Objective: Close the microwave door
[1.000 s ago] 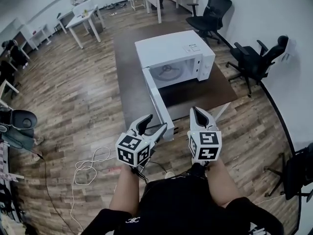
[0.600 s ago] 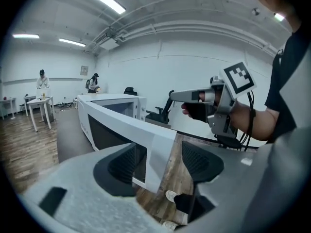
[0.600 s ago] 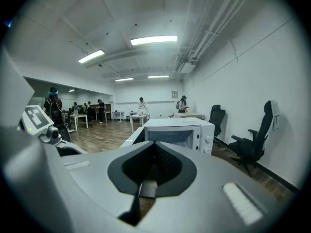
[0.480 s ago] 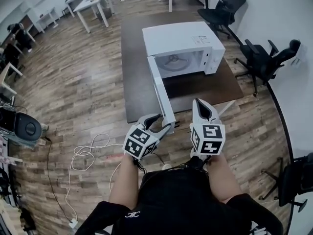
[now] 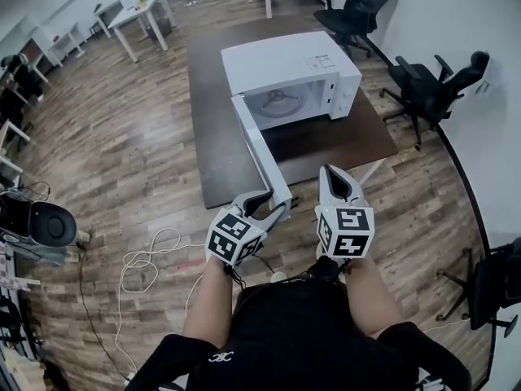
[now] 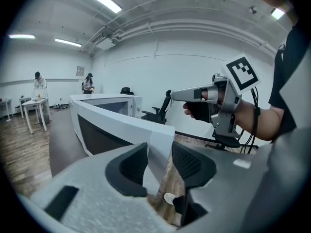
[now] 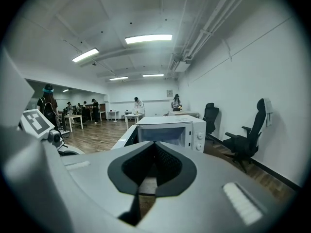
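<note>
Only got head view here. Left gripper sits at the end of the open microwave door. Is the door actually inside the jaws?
Observer: Yes. In the left gripper view the door's free edge stands between the left gripper's jaws, which are closing on it.
Operator: Right one holding anything?
Observer: No. The right gripper view shows the right gripper with its jaws together and nothing in them.
Operator: Where's it aimed?
Observer: At the front of the microwave. Its two knobs are in plain sight beside the open cavity.
</note>
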Demonstrator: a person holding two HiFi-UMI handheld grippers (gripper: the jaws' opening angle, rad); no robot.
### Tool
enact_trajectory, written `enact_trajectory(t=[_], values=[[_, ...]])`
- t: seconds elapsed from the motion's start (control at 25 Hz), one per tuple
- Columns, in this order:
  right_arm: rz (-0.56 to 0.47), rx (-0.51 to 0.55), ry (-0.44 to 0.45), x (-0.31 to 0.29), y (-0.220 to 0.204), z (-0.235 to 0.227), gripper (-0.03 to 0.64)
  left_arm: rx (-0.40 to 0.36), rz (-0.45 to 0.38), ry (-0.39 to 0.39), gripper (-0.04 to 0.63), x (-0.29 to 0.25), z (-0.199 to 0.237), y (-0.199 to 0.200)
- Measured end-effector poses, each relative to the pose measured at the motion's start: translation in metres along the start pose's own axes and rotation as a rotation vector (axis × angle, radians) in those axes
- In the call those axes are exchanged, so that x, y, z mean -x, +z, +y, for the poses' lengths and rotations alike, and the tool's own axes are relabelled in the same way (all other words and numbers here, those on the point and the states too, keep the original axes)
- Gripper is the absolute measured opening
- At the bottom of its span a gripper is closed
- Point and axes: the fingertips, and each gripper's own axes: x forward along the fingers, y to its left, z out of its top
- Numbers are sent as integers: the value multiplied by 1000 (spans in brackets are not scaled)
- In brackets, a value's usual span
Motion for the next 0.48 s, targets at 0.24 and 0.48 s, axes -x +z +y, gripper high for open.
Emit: enact_trajectory(t=[0.24,0.48], values=[[-3,-11,-47,8,-2,-21,9,-7,-4,-19,162,-20,-6,7],[-1,-23,-101,15,-4,-48,9,-3,-31,-29,160,-43,-11,19]])
